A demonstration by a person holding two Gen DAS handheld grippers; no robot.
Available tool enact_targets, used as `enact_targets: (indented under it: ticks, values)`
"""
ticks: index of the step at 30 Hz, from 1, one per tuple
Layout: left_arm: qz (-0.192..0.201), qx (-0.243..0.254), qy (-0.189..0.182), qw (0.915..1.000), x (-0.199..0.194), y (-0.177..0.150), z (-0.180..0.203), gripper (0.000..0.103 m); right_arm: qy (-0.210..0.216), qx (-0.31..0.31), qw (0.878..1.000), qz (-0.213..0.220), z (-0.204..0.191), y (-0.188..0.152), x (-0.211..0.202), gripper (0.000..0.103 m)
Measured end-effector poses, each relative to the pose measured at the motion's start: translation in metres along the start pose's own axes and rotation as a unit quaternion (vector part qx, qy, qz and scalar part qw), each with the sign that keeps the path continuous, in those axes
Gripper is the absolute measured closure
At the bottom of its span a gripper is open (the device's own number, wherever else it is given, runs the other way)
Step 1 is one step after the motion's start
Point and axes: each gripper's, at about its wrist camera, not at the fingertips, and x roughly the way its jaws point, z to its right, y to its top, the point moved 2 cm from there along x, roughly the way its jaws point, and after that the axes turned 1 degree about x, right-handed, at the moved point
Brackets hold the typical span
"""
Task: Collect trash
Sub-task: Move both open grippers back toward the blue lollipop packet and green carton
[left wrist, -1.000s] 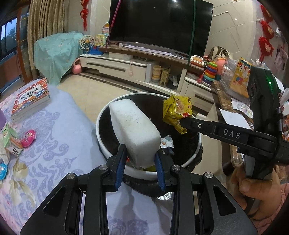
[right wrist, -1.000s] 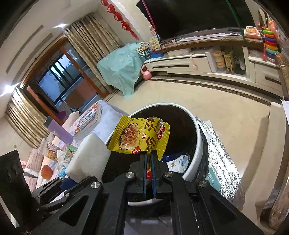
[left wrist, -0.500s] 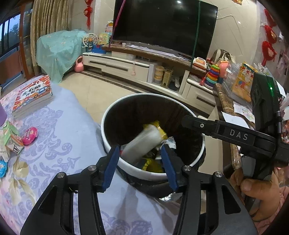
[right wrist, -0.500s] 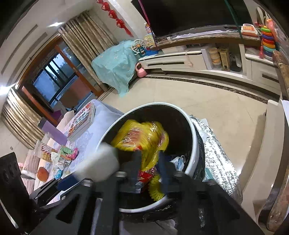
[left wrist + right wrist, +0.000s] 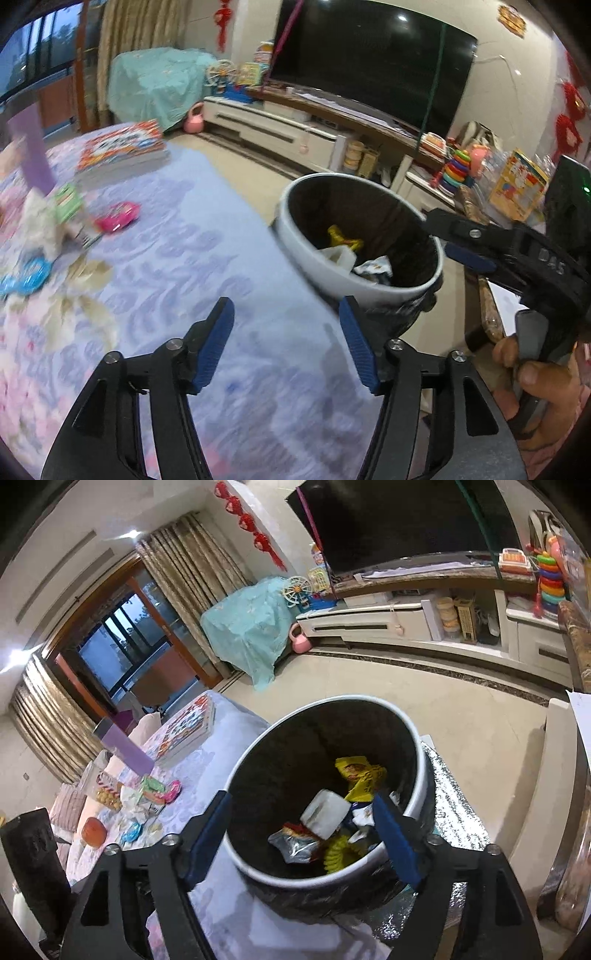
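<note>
The round trash bin (image 5: 417,771) stands by the table (image 5: 207,258). Inside lie a white block (image 5: 325,814) and a yellow snack bag (image 5: 360,777). Both the right gripper (image 5: 301,834) and left gripper (image 5: 286,345) have just opened, holding nothing.

Both handheld grippers black plastic, angular triangular cut-outs in the finger arms. Left gripper (image 5: 286,341): ribbed blue pads inside the jaws, silver screws at the pivots. Right gripper (image 5: 303,834): same build, blue pads, silver screws; from the left wrist view its side arm reads "DAS" in grey, green LED on the body. Hand (image 5: 532,384) on its grip, pink sleeve edge below.
</note>
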Motion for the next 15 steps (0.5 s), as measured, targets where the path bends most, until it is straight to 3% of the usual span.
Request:
enact_targets:
  ticks: [10,15]
  values:
    - [0.008,-0.063,0.042,0.9971,-0.036,-0.032,-0.067,0.037,0.04,-0.044,0.998,-0.013,-0.062,-0.034,0.004,0.011]
    - [0.013,-0.094,0.066,0.9933,-0.053,-0.046,-0.1,0.029,0.057,-0.056,0.996,-0.025,-0.085,-0.046,0.014,0.008]
